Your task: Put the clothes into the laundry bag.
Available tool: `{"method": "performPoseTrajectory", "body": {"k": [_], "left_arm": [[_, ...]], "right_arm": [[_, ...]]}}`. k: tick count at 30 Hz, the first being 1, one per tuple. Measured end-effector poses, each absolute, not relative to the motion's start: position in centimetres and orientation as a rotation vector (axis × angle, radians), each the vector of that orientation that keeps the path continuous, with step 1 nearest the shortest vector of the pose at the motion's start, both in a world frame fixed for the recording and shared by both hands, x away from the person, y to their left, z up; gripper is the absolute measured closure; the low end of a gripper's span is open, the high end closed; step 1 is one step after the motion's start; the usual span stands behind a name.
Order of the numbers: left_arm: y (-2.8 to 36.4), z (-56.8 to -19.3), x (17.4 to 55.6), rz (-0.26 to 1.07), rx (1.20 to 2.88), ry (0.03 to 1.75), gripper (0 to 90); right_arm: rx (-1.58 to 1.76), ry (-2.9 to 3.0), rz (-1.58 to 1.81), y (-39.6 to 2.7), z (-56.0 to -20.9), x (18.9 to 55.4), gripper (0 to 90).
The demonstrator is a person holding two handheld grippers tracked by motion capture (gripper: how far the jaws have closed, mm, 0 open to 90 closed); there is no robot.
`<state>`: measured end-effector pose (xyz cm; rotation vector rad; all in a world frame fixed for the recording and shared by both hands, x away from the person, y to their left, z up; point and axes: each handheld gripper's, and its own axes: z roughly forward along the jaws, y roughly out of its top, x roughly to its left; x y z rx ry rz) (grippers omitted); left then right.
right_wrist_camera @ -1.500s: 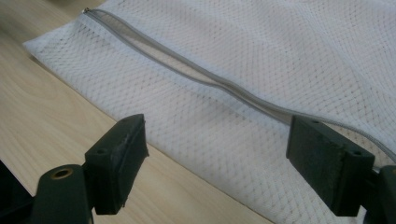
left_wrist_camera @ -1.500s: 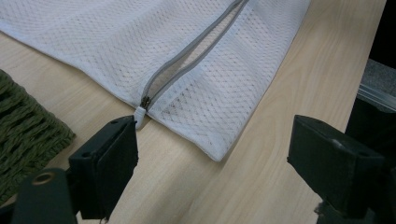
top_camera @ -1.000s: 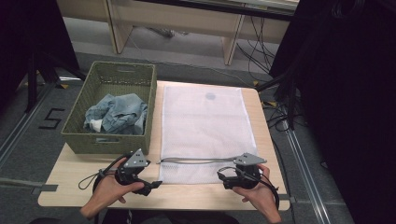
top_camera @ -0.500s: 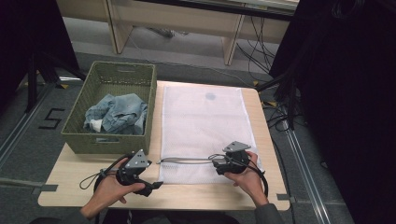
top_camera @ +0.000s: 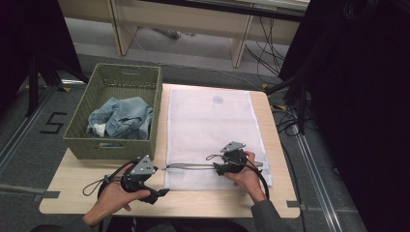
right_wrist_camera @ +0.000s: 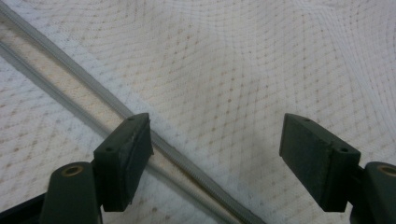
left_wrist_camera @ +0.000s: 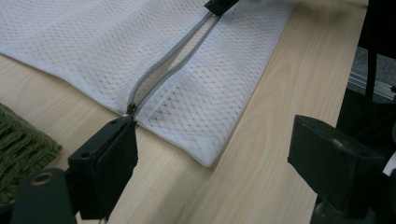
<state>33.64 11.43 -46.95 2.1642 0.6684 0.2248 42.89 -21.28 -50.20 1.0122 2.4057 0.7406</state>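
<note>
Wooden table (top_camera: pixel 87 193), white mesh bag (top_camera: pixel 212 125) half-unzipped, contents unclear; both hand-held grippers (top_camera: pixel 162 192) wide, empty.

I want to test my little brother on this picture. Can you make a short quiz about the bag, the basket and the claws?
1. True or false: the zipper on the mesh laundry bag is partly open.
2. What lies in the green basket? A) jeans B) apples C) books
3. Which claw hangs over the zipper?

Key: 1 true. 2 A, crumpled jeans. 3 The right claw, jaws apart; the left claw sits at the bag's corner.
</note>
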Motion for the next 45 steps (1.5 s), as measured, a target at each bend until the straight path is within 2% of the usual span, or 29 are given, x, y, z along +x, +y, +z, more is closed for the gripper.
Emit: {"method": "performPoseTrajectory", "body": {"k": [5, 12, 13, 16, 17, 19, 21, 22, 24, 25, 26, 27, 34, 45], "left_arm": [[11.4, -47.0, 33.6, 0.224, 2.160, 0.659, 14.9], [11.4, -47.0, 33.6, 0.227, 2.172, 0.655, 15.1], [11.4, -46.9, 33.7, 0.223, 2.186, 0.652, 15.2], [11.5, -46.9, 33.8, 0.239, 2.196, 0.630, 15.3], [11.4, -46.9, 33.7, 0.236, 2.184, 0.638, 15.3], [11.4, -46.9, 33.6, 0.226, 2.186, 0.659, 15.3], [11.4, -46.9, 33.6, 0.237, 2.199, 0.630, 15.6], [11.4, -46.9, 33.6, 0.235, 2.199, 0.635, 15.7], [11.4, -46.9, 33.6, 0.232, 2.195, 0.644, 15.7], [11.4, -46.9, 33.6, 0.237, 2.199, 0.633, 15.7], [11.4, -46.9, 33.6, 0.237, 2.199, 0.633, 15.8], [11.3, -46.9, 33.6, 0.232, 2.181, 0.646, 15.9], [11.5, -46.8, 33.7, 0.249, 2.208, 0.618, 15.9], [11.5, -46.7, 33.7, 0.246, 2.195, 0.640, 15.9]], "right_arm": [[1.030, 2.392, 0.739, -21.2, -50.2, 43.5, 27.3], [1.077, 2.362, 0.761, -21.9, -50.2, 44.4, 38.5], [1.091, 2.362, 0.779, -22.0, -50.2, 44.5, 44.2], [1.096, 2.365, 0.792, -22.1, -50.3, 44.6, 48.2], [1.102, 2.373, 0.806, -22.1, -50.3, 44.6, 53.5], [1.106, 2.377, 0.809, -22.1, -50.3, 44.6, 56.3], [1.108, 2.387, 0.817, -22.0, -50.2, 44.5, 63.0], [1.079, 2.400, 0.816, -21.9, -50.2, 44.5, 70.6], [1.067, 2.406, 0.814, -21.9, -50.2, 44.5, 73.4], [1.070, 2.398, 0.800, -21.7, -50.2, 44.4, 79.2], [1.070, 2.398, 0.800, -21.7, -50.2, 44.4, 79.2], [1.044, 2.391, 0.783, -21.7, -50.1, 44.4, 82.9], [1.012, 2.348, 0.776, -21.3, -49.3, 44.2, 87.9], [0.941, 2.295, 0.832, -21.1, -47.3, 44.0, 88.8]]}}
